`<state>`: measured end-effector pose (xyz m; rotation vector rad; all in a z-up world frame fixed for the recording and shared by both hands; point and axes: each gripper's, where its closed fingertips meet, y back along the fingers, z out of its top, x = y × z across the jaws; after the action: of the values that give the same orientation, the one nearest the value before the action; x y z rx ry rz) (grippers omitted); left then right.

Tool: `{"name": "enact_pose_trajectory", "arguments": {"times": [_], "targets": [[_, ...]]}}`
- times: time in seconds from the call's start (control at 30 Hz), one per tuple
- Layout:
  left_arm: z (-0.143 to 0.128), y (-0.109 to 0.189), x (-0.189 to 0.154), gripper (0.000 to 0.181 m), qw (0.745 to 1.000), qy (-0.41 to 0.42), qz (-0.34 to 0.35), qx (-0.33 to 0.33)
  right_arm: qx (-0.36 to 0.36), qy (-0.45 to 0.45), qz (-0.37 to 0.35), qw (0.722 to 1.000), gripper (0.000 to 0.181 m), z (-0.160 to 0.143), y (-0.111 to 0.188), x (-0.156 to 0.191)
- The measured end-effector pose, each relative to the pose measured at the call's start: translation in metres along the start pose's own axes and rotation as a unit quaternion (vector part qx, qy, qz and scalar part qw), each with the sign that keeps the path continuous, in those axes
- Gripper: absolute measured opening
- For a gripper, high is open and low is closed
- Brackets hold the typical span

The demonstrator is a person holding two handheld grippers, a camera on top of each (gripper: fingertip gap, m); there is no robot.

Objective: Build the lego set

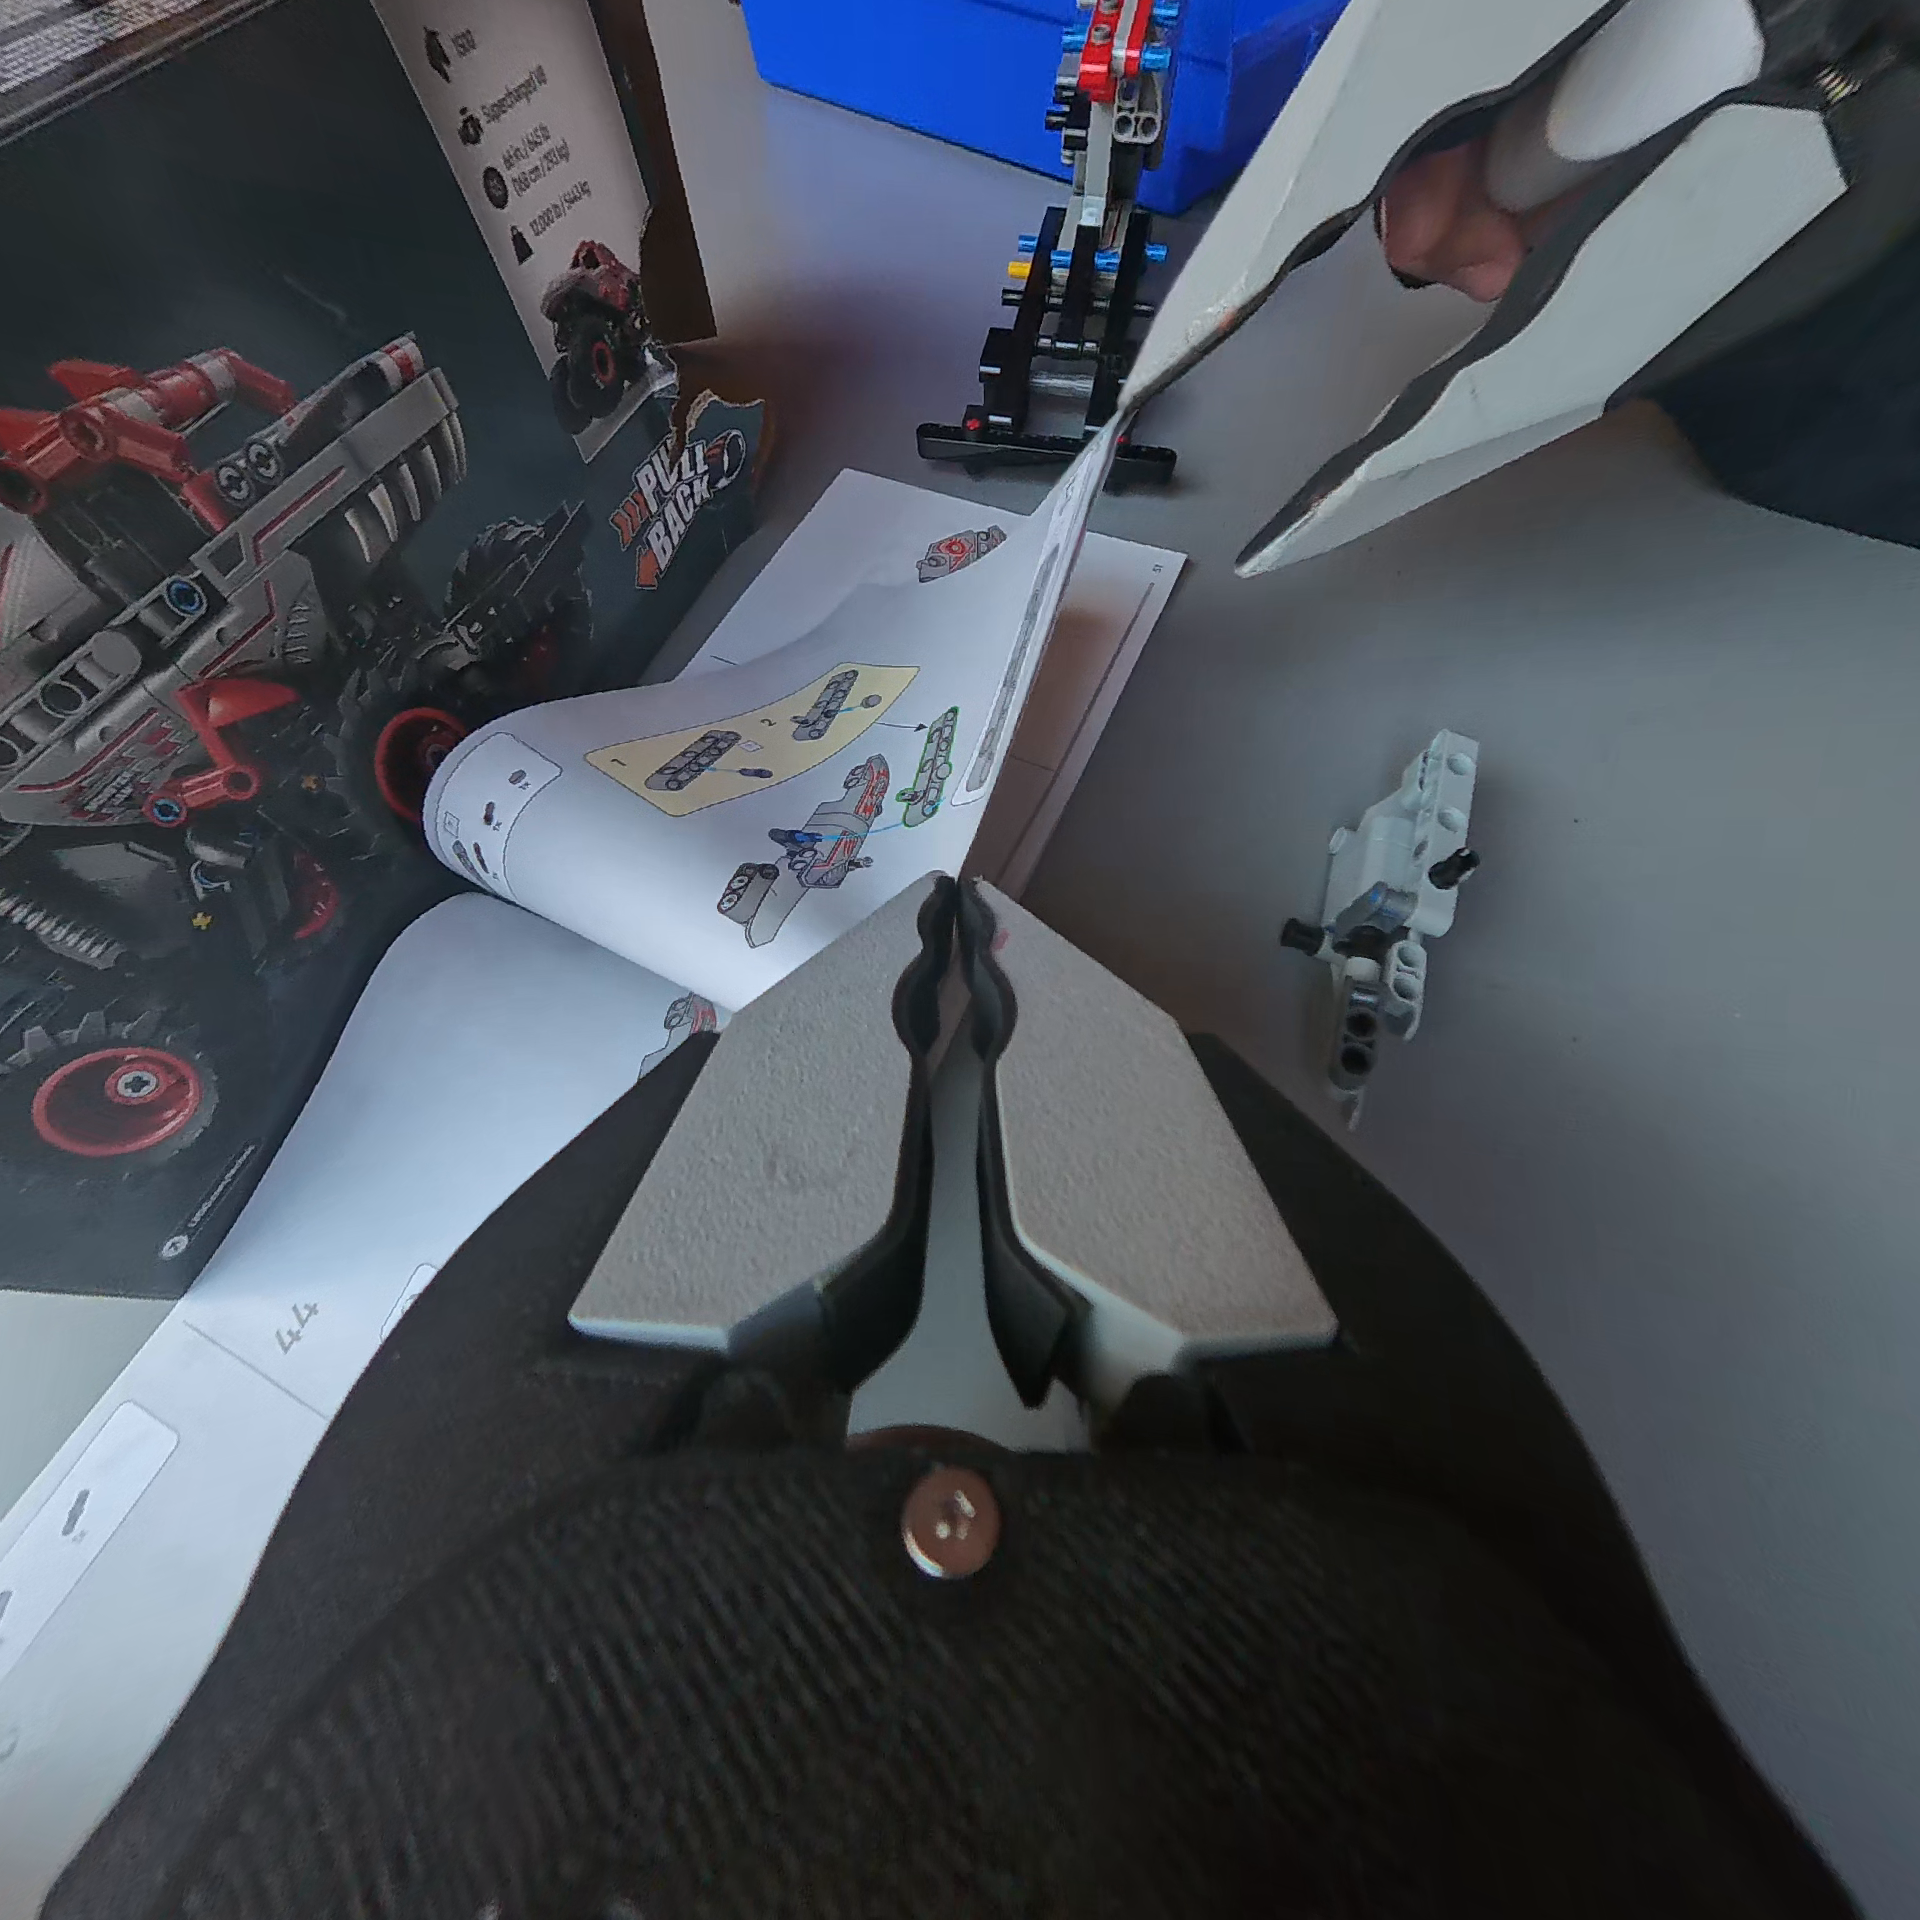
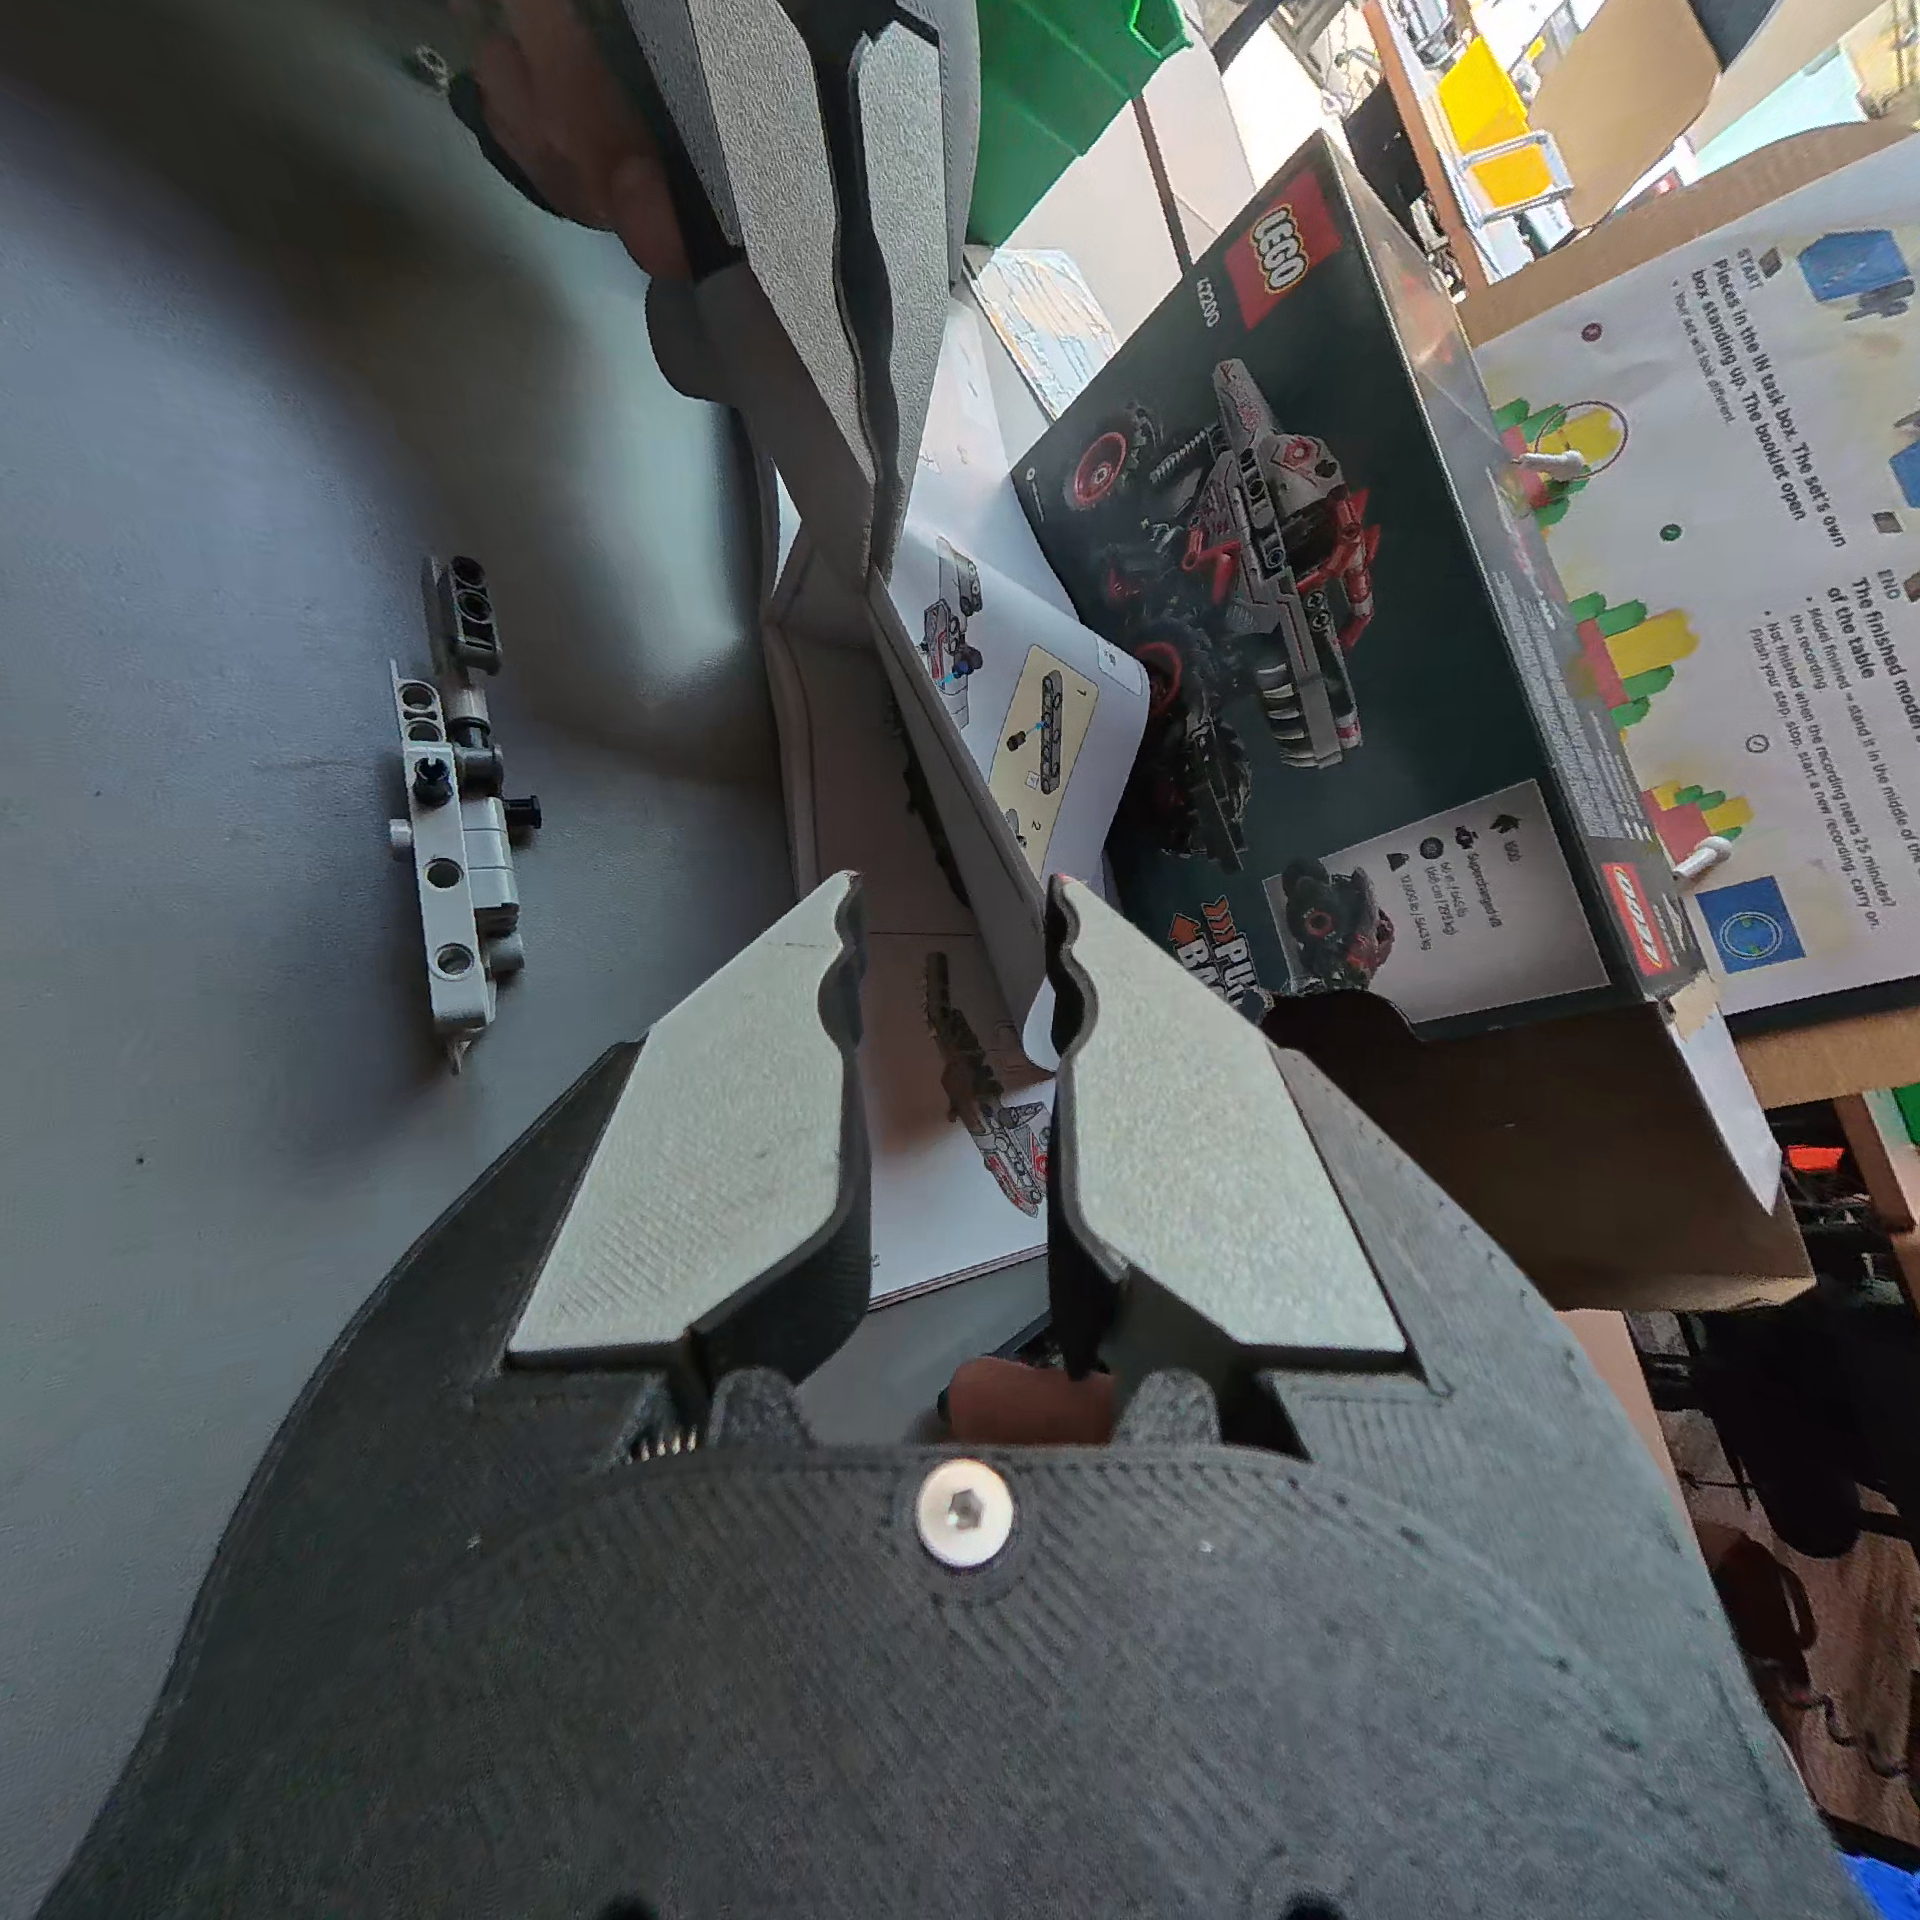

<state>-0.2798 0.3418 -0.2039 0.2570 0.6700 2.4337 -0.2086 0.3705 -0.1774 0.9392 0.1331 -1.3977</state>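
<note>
left gripper [image 1: 958,883]: your fingers pinch booklet page [image 1: 790,769]
right gripper [image 2: 951,904]: parted, empty, page edge between
grey subassembly [image 1: 1387,914]: on table, apart

It looked like a workshop or lab: a plain grey worktable [image 2: 208,436], wooden shelving [image 2: 1423,145] with yellow plastic storage bins [image 2: 1496,114], and a printed paper instruction sheet [image 2: 1766,582] hung behind.

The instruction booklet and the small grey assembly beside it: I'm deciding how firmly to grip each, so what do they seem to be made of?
The instruction booklet looks like thin, smooth printed paper: its pages curl and bend where the left gripper pinches one. The small grey assembly looks like hard moulded plastic with a slight sheen, showing crisp edges, round pin holes and black pins. Neither material can be confirmed by sight.
</note>
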Motion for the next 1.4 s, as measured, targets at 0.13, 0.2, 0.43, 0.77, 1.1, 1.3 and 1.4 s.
{"name": "enact_pose_trajectory", "arguments": {"times": [0.13, 0.2, 0.43, 0.77, 1.1, 1.3, 1.4], "targets": [[0.0, 0.0, 0.0, 0.0, 1.0, 0.0, 0.0, 0.0, 0.01, 0.003, 0.001, 1.0, 0.031, -0.004, -0.002, 0.001], [0.0, 0.0, 0.0, 0.0, 1.0, -0.001, 0.001, 0.001, 0.012, 0.006, -0.001, 1.0, 0.031, -0.004, -0.002, 0.001], [0.0, 0.0, -0.001, 0.0, 1.0, -0.001, 0.0, 0.002, 0.01, 0.009, -0.001, 1.0, 0.03, -0.002, -0.001, 0.002], [-0.001, 0.0, -0.001, 0.0, 1.0, -0.003, 0.0, 0.003, 0.016, 0.014, 0.006, 1.0, 0.028, -0.003, -0.003, 0.006], [0.0, 0.0, -0.001, 0.0, 1.0, -0.003, 0.0, 0.002, 0.023, 0.016, 0.006, 1.0, 0.027, -0.005, -0.004, 0.006], [0.0, 0.0, -0.003, 0.0, 1.0, -0.007, -0.002, 0.004, 0.046, 0.004, 0.018, 0.999, 0.029, -0.018, -0.011, 0.008], [0.002, 0.001, -0.002, 0.0, 1.0, -0.001, -0.004, -0.002, 0.055, 0.004, 0.031, 0.998, 0.028, -0.022, -0.016, 0.013]]}}
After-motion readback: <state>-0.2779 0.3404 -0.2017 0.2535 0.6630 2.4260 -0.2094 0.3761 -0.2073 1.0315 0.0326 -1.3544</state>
